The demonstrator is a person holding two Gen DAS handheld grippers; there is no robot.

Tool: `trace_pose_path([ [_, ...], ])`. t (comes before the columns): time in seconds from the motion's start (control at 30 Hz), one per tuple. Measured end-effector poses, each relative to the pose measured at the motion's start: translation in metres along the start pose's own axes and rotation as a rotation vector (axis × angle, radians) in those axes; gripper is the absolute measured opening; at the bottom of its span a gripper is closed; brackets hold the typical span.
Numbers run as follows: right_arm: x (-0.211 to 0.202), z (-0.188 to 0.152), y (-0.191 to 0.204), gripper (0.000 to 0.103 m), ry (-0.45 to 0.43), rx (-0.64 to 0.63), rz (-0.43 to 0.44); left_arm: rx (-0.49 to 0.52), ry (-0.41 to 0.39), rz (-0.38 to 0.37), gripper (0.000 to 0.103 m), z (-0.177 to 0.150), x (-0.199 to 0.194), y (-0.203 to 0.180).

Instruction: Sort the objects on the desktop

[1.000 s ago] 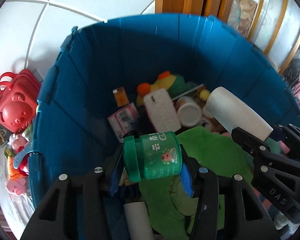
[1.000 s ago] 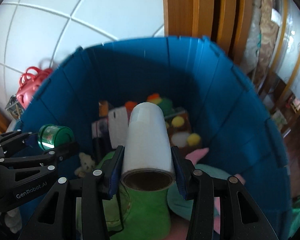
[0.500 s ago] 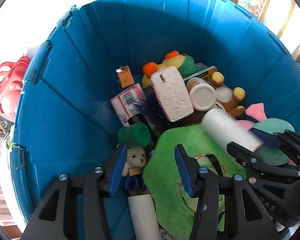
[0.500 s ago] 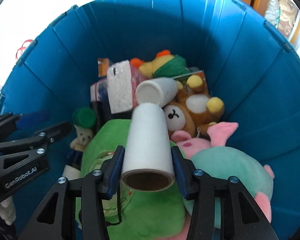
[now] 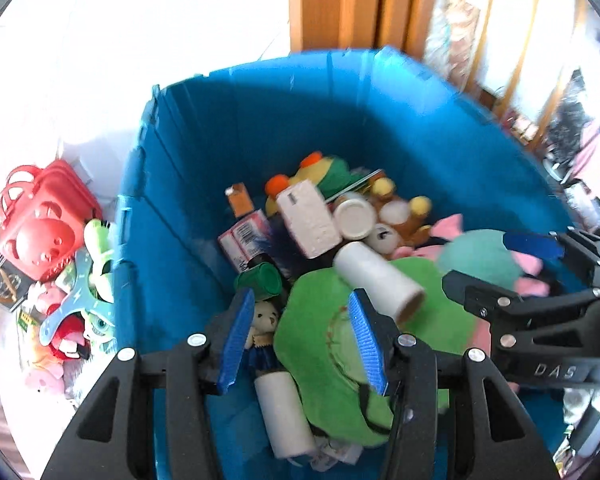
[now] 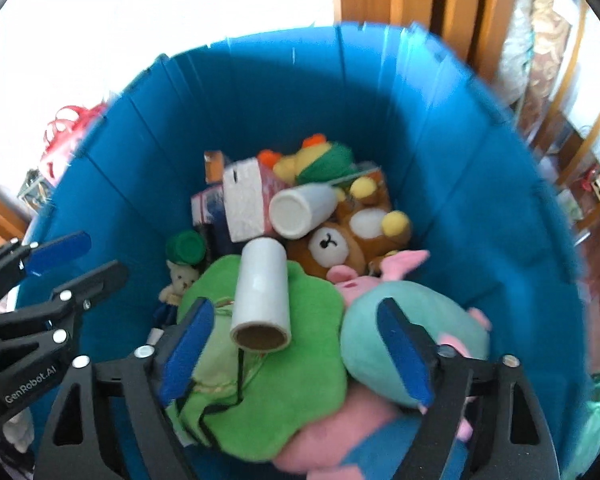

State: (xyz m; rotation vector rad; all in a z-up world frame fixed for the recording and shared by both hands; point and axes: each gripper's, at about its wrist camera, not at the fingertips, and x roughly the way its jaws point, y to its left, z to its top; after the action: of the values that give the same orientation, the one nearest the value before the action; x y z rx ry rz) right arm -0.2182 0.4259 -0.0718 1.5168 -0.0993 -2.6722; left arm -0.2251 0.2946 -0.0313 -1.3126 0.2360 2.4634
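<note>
Nearest in the right wrist view, the right gripper (image 6: 296,348) hangs over the blue bin (image 6: 480,184) with its jaws opening; the blue pads stand well apart and press on nothing. The white roll (image 6: 262,292) lies loose just beyond and between them, its cardboard core facing the camera, resting on the green cloth (image 6: 284,392). To the right of the cloth sits a teal and pink plush (image 6: 404,320), partly behind the right pad.

In the left wrist view, the left gripper (image 5: 300,340) also points down into the bin (image 5: 188,208), part-way open and gripping nothing (its pads frame a small bear doll (image 5: 265,318) and the edge of the green cloth (image 5: 328,352) lying below them). A second white roll (image 5: 286,416) lies near the bin's close wall. Just beyond the left pad, the green jar (image 5: 260,282) rests on its side in the bin, beside the bear doll.

Farther in, the heap holds a brown bear plush (image 6: 340,248), a white bottle (image 6: 300,210), a white block (image 6: 244,204), a pink box (image 5: 244,240) and, farthest, a yellow and green plush (image 6: 320,162).

Outside the bin on the left stand a red basket (image 5: 40,220) and a jumble of small toys (image 5: 80,308). A wooden post (image 5: 340,4) rises beyond the far rim.
</note>
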Motion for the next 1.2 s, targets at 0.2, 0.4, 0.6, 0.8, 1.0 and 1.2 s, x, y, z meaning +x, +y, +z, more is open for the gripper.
trace_pose_path([
  [0.2, -0.071, -0.037, 0.03, 0.103, -0.169, -0.012, -0.049, 0.031, -0.173, -0.073, 0.067, -0.036, -0.079, 0.003],
  [0.4, -0.116, -0.084, 0.062, 0.103, -0.297, 0.013, -0.135, 0.046, -0.358, -0.075, 0.082, -0.087, -0.144, 0.022],
  [0.6, -0.14, -0.13, 0.095, 0.103, -0.393, 0.079, -0.177, -0.002, -0.484, -0.056, 0.094, -0.138, -0.187, 0.052],
  [0.8, -0.159, -0.165, 0.137, 0.103, -0.478, 0.112, -0.253, -0.008, -0.556, -0.042, 0.102, -0.178, -0.213, 0.077],
  [1.0, -0.164, -0.196, 0.171, 0.103, -0.508, 0.128, -0.327, 0.028, -0.551, -0.018, 0.102, -0.198, -0.217, 0.09],
  [1.2, -0.168, -0.213, 0.188, 0.103, -0.513, 0.152, -0.387, 0.046, -0.541, -0.07, 0.102, -0.21, -0.22, 0.098],
])
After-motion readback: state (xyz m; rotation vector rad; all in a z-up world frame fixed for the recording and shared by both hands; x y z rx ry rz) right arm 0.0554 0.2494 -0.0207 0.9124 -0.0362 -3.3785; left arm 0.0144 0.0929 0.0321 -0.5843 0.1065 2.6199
